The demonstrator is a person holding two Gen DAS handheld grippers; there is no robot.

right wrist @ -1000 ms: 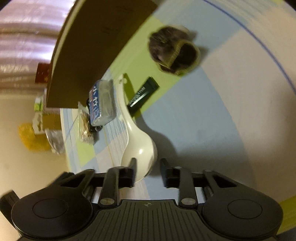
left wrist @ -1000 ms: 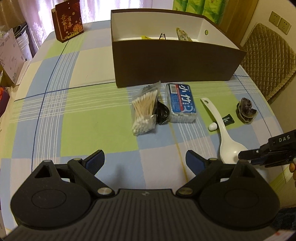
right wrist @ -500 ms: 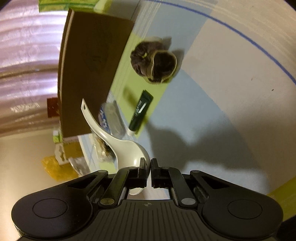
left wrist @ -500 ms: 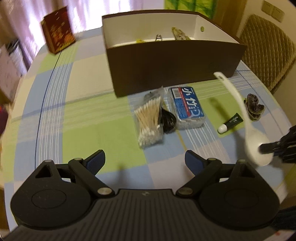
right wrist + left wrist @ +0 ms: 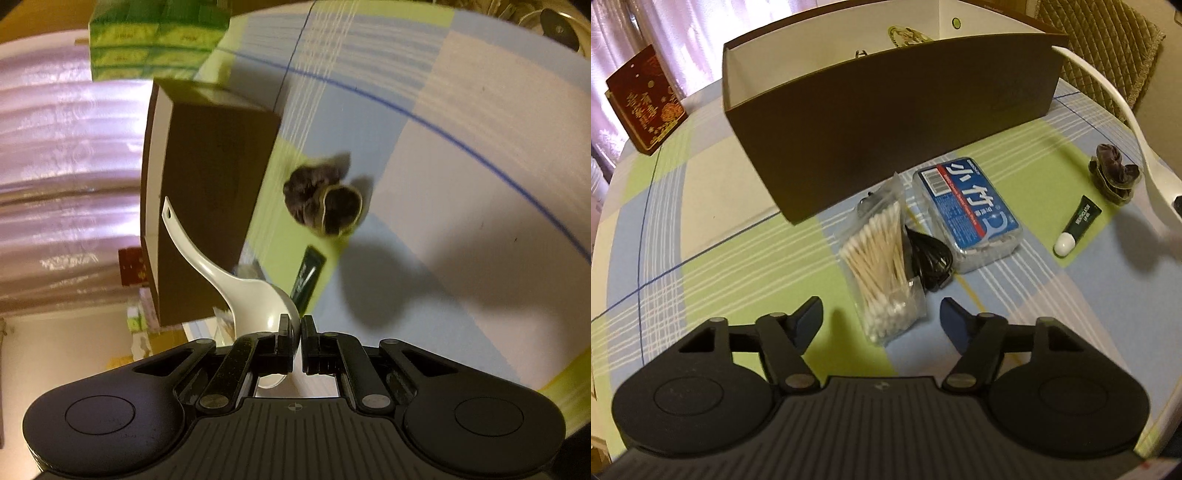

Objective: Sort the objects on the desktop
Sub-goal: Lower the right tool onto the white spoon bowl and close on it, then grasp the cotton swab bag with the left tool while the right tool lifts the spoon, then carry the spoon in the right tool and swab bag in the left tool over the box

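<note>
While the right gripper (image 5: 294,328) clamps the white spoon (image 5: 236,280) aloft, we note its handle toward the brown box (image 5: 886,122). We record the left gripper (image 5: 881,317) fingers spread apart, holding nothing.

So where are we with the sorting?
Partly done: a few small items already lie in the brown box. In hand: the right tool grips the white spoon by its bowl, lifted. Left on the table: cotton swabs, blue case, black cable, green tube, scrunchie. Left tool open, holding nothing.
</note>
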